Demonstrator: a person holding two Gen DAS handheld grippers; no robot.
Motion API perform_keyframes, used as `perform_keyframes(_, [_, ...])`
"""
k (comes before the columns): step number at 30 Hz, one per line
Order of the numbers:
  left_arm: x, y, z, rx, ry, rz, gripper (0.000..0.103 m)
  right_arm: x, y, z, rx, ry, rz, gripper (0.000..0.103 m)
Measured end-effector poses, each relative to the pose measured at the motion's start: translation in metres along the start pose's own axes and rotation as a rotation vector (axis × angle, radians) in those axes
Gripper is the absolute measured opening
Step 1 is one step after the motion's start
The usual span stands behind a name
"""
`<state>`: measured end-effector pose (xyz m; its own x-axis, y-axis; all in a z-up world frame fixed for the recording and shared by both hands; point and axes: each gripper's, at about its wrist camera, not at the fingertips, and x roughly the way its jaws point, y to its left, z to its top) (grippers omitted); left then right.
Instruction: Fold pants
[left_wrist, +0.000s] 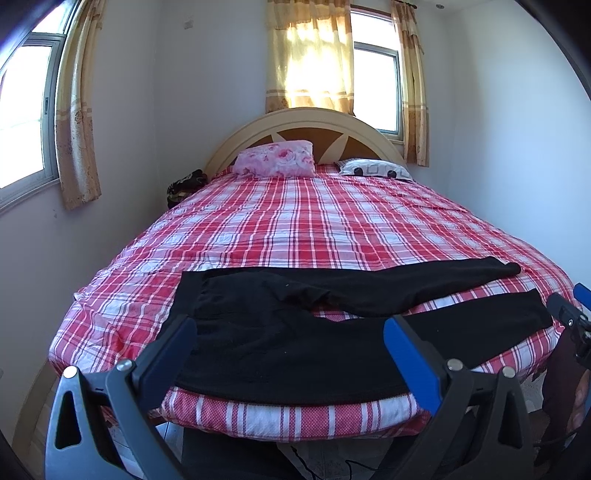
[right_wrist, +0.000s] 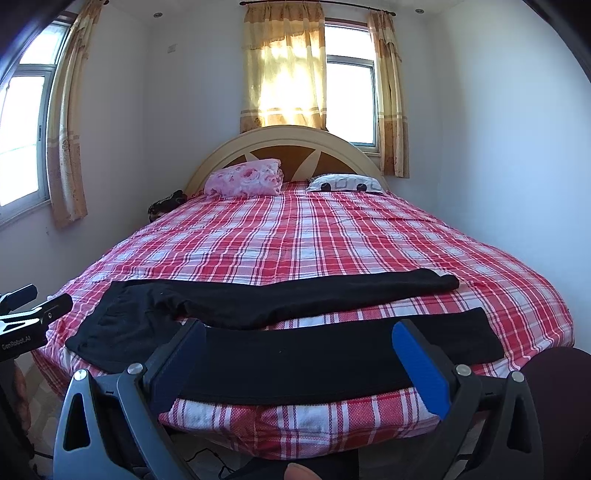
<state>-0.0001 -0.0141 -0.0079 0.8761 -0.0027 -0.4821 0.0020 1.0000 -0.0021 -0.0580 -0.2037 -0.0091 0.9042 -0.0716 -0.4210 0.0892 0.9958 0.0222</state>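
Black pants (left_wrist: 288, 332) lie flat across the near end of the bed, waistband to the left, both legs spread apart and running right. They also show in the right wrist view (right_wrist: 295, 354). My left gripper (left_wrist: 290, 328) is open and empty, held just off the bed's near edge over the waist and seat part. My right gripper (right_wrist: 299, 332) is open and empty, held off the near edge over the near leg. The right gripper also shows at the right edge of the left view (left_wrist: 570, 317), and the left gripper shows at the left edge of the right view (right_wrist: 33, 314).
The bed has a red and white plaid sheet (left_wrist: 295, 229). A pink floral pillow (left_wrist: 275, 158) and a white patterned pillow (left_wrist: 375, 169) lie by the headboard (left_wrist: 306, 122). Walls stand close on both sides. Curtained windows are behind and at left.
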Motion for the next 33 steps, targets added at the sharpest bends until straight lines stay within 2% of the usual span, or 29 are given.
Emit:
perform_keyframes(9, [0.005, 0.002, -0.002, -0.012, 0.013, -0.019, 0.103, 0.006, 0.001, -0.005, 0.001, 0.013, 0.010, 0.102])
perform_keyframes(15, [0.011, -0.003, -0.006, -0.002, 0.032, -0.021, 0.103, 0.020, 0.001, -0.014, 0.009, 0.066, 0.024, 0.102])
perform_keyframes(33, [0.014, 0.000, -0.008, -0.012, 0.040, -0.021, 0.103, 0.021, 0.000, -0.014, 0.005, 0.069, 0.024, 0.102])
